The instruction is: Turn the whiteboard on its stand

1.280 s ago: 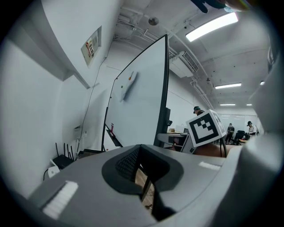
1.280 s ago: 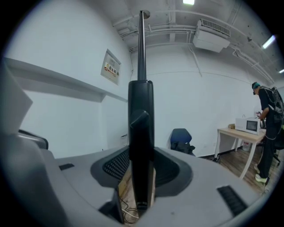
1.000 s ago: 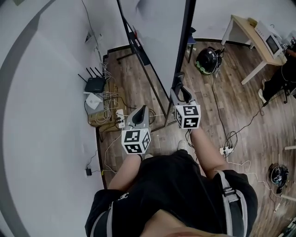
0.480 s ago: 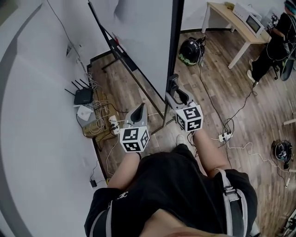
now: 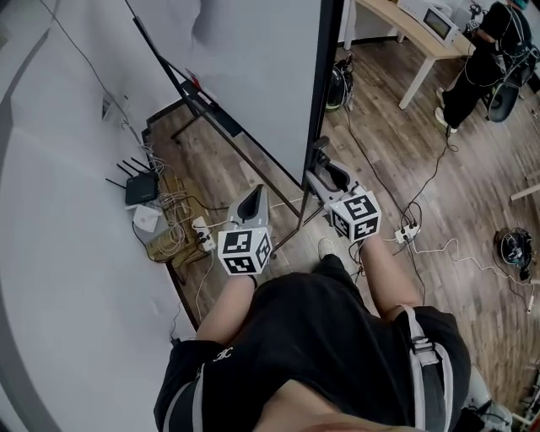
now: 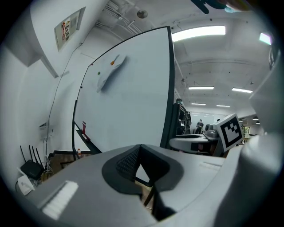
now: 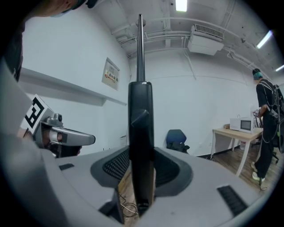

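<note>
**Whiteboard.** The whiteboard (image 5: 253,67) stands upright at the operator's 12 o'clock. Its white face is turned toward 10 o'clock and its black side frame runs vertically along the near right edge. In the head view the black stand (image 5: 221,126) runs diagonally below the panel, over the wooden floor (image 5: 253,173).

**Right gripper.** The right gripper (image 5: 324,171) is raised at 12 o'clock against the board's side frame. In the right gripper view the black frame bar rises straight up between the two ribbed pads (image 7: 116,165). The jaws are closed onto it from both sides, pinching the frame.

**Left gripper.** The left gripper (image 5: 253,201) sits at 11 o'clock, just beside the right gripper and in front of the white panel, apart from it. In the left gripper view its jaws are pressed together at the tips. Nothing is held between them.

**Surroundings.**
- A black router (image 5: 139,187) with raised antennas lies on the floor at 9 o'clock, near the wall, among loose cables.
- A white power strip (image 5: 202,236) lies just beside the cables.
- A wooden desk (image 5: 413,34) carrying a microwave (image 5: 432,13) stands at 2 o'clock.
- A person in dark clothing (image 5: 481,59) stands at the desk's far end, well apart from the board.
</note>
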Tool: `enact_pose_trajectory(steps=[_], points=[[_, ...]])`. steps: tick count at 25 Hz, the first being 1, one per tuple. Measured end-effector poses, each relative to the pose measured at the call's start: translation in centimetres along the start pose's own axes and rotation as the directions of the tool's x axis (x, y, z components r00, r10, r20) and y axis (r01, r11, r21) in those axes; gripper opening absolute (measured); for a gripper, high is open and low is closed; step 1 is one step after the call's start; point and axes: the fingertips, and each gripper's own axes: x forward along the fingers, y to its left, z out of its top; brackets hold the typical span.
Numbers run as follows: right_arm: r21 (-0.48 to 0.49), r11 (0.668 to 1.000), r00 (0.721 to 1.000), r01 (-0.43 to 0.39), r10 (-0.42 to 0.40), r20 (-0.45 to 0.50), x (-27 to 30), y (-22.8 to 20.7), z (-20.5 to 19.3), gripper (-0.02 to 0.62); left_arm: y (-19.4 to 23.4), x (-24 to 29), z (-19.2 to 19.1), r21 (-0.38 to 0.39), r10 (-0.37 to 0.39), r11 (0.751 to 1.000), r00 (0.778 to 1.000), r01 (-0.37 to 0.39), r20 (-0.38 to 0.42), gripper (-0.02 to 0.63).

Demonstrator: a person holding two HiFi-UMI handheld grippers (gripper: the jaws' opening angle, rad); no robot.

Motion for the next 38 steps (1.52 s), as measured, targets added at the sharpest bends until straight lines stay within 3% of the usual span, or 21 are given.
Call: enact_pose_trajectory(steps=[15, 33, 38], points=[[0.015, 1.0, 1.0, -0.003, 0.002, 0.026, -6.1, -2.9, -1.3, 0.173, -2.2, 1.6, -0.4, 0.006, -0.069, 0.998, 0.997, 0.069, -0.017, 0.009], [0.074, 0.997, 0.999, 0.017, -0.02, 0.04, -6.5, -3.5, -1.3, 0.179, -3.7, 3.6, -0.4, 0.025, -0.151, 0.988, 0.987, 0.152, -0.05, 0.009], [0.053, 0.999, 0.998, 0.004, -0.007, 0.057, -7.6, -2.7, -0.7, 0.225, -4.3, 3.9, -0.3, 0.03, -0.154, 0.987, 0.987, 0.156, -0.055, 0.009]])
